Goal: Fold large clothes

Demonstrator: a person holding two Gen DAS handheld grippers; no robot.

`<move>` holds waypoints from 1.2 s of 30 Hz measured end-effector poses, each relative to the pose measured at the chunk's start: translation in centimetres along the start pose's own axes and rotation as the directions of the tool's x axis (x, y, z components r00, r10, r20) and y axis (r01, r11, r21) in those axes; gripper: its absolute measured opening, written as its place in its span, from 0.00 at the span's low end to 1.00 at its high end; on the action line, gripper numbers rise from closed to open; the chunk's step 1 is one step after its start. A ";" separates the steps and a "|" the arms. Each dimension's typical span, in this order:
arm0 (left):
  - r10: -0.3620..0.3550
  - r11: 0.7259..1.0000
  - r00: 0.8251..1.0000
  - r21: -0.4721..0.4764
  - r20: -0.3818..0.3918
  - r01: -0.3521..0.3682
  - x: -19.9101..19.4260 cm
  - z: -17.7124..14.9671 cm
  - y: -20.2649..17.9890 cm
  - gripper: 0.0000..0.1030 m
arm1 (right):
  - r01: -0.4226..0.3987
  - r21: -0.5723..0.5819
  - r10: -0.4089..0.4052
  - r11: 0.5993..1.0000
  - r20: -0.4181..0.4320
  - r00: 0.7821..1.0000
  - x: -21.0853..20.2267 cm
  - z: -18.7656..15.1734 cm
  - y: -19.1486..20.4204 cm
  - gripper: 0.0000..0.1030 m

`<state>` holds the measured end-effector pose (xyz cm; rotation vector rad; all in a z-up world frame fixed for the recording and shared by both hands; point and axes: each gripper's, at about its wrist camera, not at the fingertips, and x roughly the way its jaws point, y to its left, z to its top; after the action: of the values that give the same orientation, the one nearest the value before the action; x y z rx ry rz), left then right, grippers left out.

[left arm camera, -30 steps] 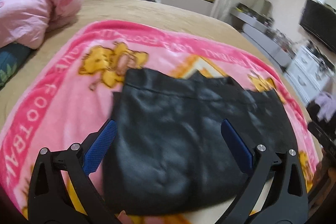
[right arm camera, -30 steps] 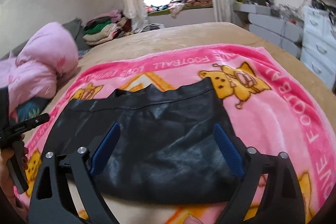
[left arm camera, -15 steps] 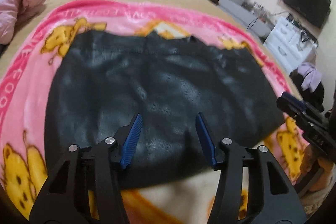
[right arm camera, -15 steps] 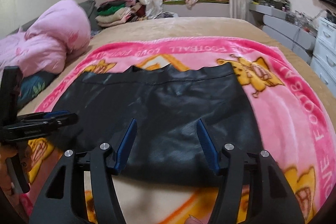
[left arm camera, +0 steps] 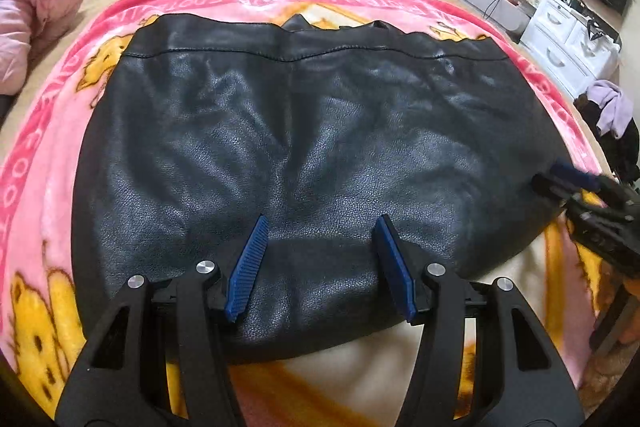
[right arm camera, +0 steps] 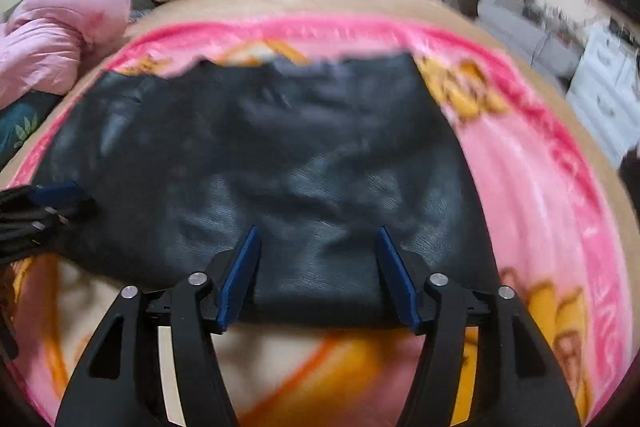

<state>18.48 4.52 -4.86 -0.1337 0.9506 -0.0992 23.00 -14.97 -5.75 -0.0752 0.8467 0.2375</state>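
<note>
Grippers dropping toward black leather garment [left arm camera: 304,147] on pink blanket [left arm camera: 36,155].
I am lowering half-narrowed left gripper [left arm camera: 320,259] and opening right gripper [right arm camera: 318,267], both empty, over its near hem.

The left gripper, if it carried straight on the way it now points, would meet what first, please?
Most likely the black leather garment, near its front edge: the left gripper has nothing between its pads.

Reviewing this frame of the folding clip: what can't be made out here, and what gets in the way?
- Black leather garment, left wrist view: its near hem is partly hidden behind the left gripper.
- Same garment, right wrist view: motion blur smears its far edge, so seams and folds are unreadable.
- Right gripper, left wrist view: blurred and cut off by the frame edge; the jaws are opening, contact unclear.
- Pink blanket: lettering partly covered by the garment.
</note>
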 end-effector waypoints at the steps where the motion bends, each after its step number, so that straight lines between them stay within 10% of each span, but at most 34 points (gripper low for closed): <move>1: 0.002 1.000 1.000 -0.001 -0.001 -0.002 0.0 0.0 -0.1 0.46 | -0.001 0.003 0.001 1.000 0.001 1.000 0.4 -0.3 -0.1 0.58; 9: 0.012 1.000 1.000 0.007 0.005 -0.012 -0.6 0.1 -0.4 0.47 | 0.013 0.013 -0.014 1.000 0.032 0.999 -1.0 0.1 0.5 0.65; 18: -0.015 1.000 1.000 0.000 0.011 0.015 -1.8 0.2 -1.0 0.70 | -0.007 0.028 0.004 1.000 0.081 0.997 -2.7 0.5 0.4 0.91; 24: 0.022 1.000 0.998 -0.018 0.060 -0.021 -3.3 0.6 -0.3 0.90 | -0.034 0.030 0.030 0.999 0.116 0.993 -3.7 0.8 0.6 0.94; 36: 0.078 0.995 0.992 -0.067 0.098 -0.071 -4.8 1.1 1.5 0.91 | -0.071 -0.050 0.078 0.996 0.165 0.983 -5.3 1.0 4.0 0.95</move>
<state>16.70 6.75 -0.61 -0.1597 0.8578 0.0065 19.42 -11.85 -0.96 -0.0636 0.6778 0.3287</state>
